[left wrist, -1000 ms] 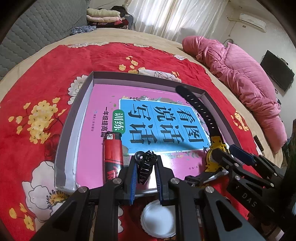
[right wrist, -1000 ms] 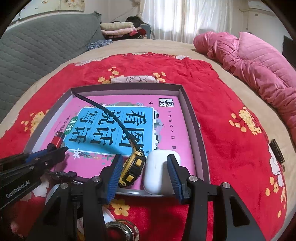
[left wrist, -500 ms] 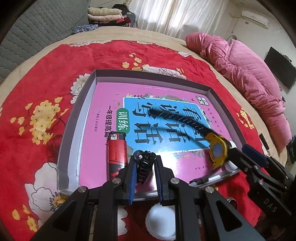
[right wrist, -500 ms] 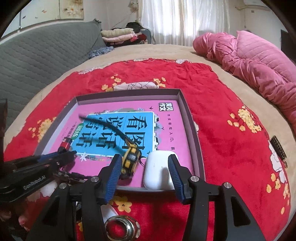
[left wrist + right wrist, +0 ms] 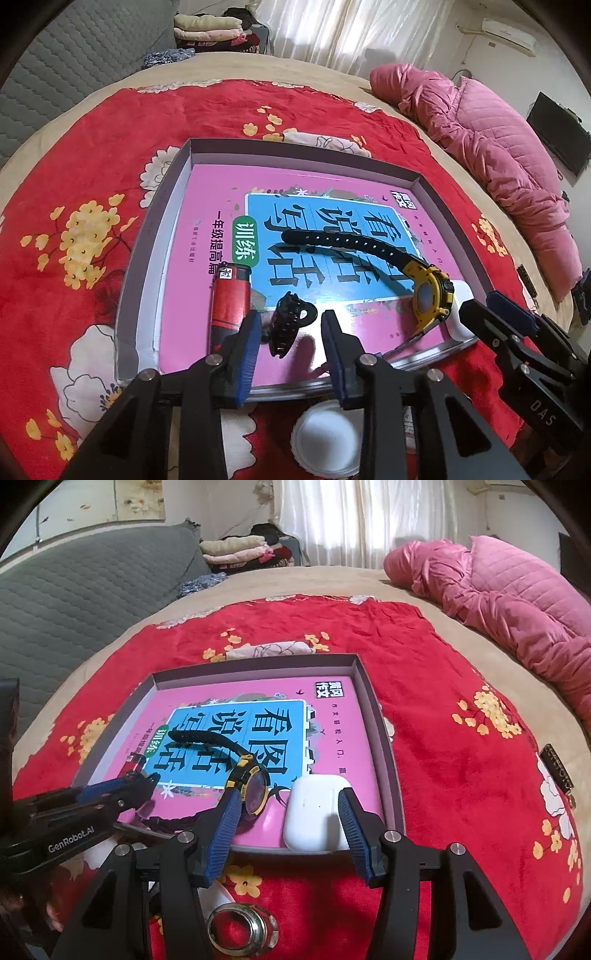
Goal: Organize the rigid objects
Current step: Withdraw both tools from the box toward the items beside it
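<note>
A shallow grey tray (image 5: 295, 147) (image 5: 258, 662) holds a pink book (image 5: 207, 206) (image 5: 332, 738). On the book lie a red lighter (image 5: 229, 302), a black hair clip (image 5: 290, 325), a yellow watch (image 5: 430, 295) (image 5: 251, 786) with a black strap, and a white earbud case (image 5: 314, 812). My left gripper (image 5: 291, 338) (image 5: 142, 780) is opening; the clip lies loose between its blue pads. My right gripper (image 5: 290, 827) (image 5: 509, 321) stands open around the case, and its left pad is beside the watch.
The tray sits on a red floral blanket (image 5: 92, 166) over a bed. A white round lid (image 5: 325, 446) and a metal ring (image 5: 242, 928) lie on the blanket in front of the tray. A pink quilted coat (image 5: 517, 598) lies at the right, a grey headboard (image 5: 74, 590) at the left.
My left jaws have parted and let the hair clip go onto the book. The watch has tipped over, its strap dropping from upright to low over the book. My right jaws have widened slightly.
</note>
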{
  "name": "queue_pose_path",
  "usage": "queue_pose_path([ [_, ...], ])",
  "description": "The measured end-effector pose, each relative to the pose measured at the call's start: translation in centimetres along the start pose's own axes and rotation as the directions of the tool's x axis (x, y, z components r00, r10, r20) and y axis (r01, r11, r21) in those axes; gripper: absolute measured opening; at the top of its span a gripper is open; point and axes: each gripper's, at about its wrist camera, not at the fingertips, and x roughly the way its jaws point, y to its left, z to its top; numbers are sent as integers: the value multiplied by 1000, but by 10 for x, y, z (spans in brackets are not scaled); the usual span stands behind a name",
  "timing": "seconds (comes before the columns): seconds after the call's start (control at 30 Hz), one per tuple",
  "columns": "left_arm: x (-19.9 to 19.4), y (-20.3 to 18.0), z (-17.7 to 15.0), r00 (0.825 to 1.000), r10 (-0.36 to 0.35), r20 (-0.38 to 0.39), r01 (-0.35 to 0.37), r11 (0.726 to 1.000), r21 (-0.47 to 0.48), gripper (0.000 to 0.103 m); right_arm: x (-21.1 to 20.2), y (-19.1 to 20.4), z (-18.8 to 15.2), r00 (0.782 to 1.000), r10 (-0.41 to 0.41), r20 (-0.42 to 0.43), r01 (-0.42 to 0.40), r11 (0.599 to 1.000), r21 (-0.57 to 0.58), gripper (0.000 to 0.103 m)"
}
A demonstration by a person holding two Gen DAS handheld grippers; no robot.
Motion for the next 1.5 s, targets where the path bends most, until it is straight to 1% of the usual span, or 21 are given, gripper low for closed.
queue_pose_path([
  [0.23,-4,2,-1,1000,-12,5,12,1000,-6,34,-2,-4,-2,1000,-4,8,4,1000,-5,58],
  [0.37,-12,6,-3,1000,-24,19,24,999,-21,34,-6,-7,-5,1000,-6,18,6,1000,-7,62],
  [0.43,-15,9,-4,999,-31,25,32,999,-32,36,-7,-8,-6,1000,-2,19,2,1000,-6,63],
  [0.5,-20,12,-6,999,-34,43,35,999,-38,40,-7,-10,-8,1000,13,12,-13,1000,7,64],
  [0.63,-30,15,-8,997,-37,68,40,998,-50,41,-9,-9,-8,1000,10,19,-10,1000,-1,65],
  [0.77,-38,14,-8,996,-38,83,41,998,-46,41,-14,-12,-8,999,12,40,-12,1000,-2,67],
  [1.13,-51,9,-14,995,-29,95,32,999,-28,42,-25,-19,-11,998,8,59,-8,1000,-3,71],
  [1.23,-52,8,-15,995,-23,99,26,999,-26,46,-27,-18,-12,998,8,64,-8,1000,-7,71],
  [1.3,-54,8,-16,995,-23,101,26,999,-24,52,-29,-17,-13,998,14,65,-13,1000,-13,71],
  [1.5,-60,6,-17,993,-19,113,21,1000,-14,53,-35,-14,-17,997,23,80,-21,999,-35,72],
])
